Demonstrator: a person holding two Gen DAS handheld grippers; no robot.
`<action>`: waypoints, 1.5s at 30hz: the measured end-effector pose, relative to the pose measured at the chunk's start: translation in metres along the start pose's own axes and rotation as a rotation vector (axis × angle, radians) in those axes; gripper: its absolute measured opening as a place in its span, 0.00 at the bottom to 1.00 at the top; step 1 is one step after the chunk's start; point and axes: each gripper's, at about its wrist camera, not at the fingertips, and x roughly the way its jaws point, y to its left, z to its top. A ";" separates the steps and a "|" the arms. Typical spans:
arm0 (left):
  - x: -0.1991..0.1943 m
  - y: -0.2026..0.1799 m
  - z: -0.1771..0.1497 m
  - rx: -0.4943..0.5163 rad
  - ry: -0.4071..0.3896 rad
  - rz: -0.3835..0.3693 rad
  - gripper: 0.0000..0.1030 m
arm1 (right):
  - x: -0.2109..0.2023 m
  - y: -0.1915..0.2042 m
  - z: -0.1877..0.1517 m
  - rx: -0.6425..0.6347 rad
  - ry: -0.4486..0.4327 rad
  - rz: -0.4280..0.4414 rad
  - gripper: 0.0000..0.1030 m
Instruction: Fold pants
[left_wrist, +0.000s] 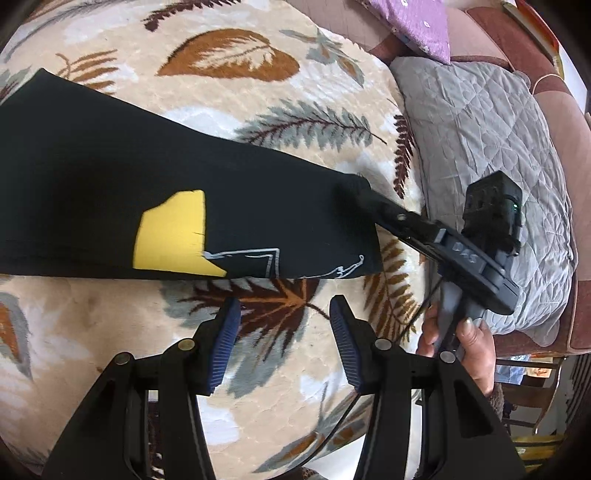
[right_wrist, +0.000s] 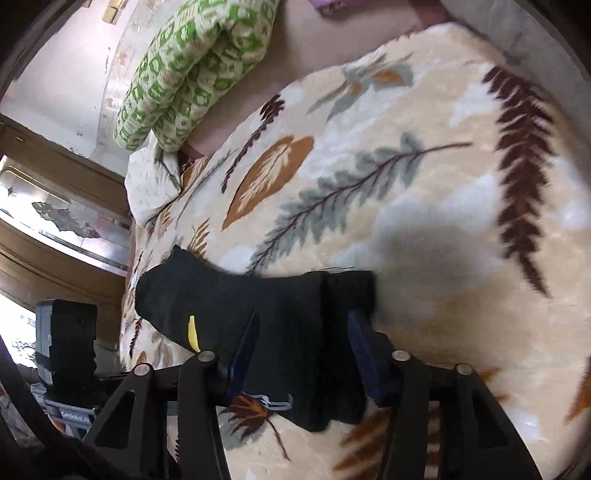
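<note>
Black pants (left_wrist: 110, 177) with a yellow patch (left_wrist: 173, 232) and white line print lie stretched across a leaf-patterned blanket (left_wrist: 258, 74). My left gripper (left_wrist: 284, 314) is open and empty, just short of the pants' near edge. My right gripper (left_wrist: 360, 192) reaches in from the right, its fingers at the cuff end of the pants. In the right wrist view the right gripper (right_wrist: 301, 332) has its jaws spread with the black pants (right_wrist: 288, 325) lying between the blue pads (right_wrist: 360, 332).
A grey quilted pillow (left_wrist: 491, 155) lies right of the blanket, a purple cushion (left_wrist: 417, 26) behind it. A green-and-white patterned pillow (right_wrist: 195, 70) and a white pillow (right_wrist: 151, 184) sit at the far end. A wooden cabinet (right_wrist: 55, 229) stands beside the bed.
</note>
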 end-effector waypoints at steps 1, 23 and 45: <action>-0.001 0.001 0.001 0.003 -0.004 0.005 0.47 | 0.006 0.003 0.000 -0.009 0.006 -0.014 0.42; 0.014 -0.009 -0.012 0.047 0.040 0.000 0.47 | -0.043 -0.017 -0.011 0.081 -0.108 -0.125 0.63; 0.068 -0.045 0.001 -0.324 0.106 -0.322 0.47 | 0.003 -0.049 0.015 0.115 0.045 0.178 0.58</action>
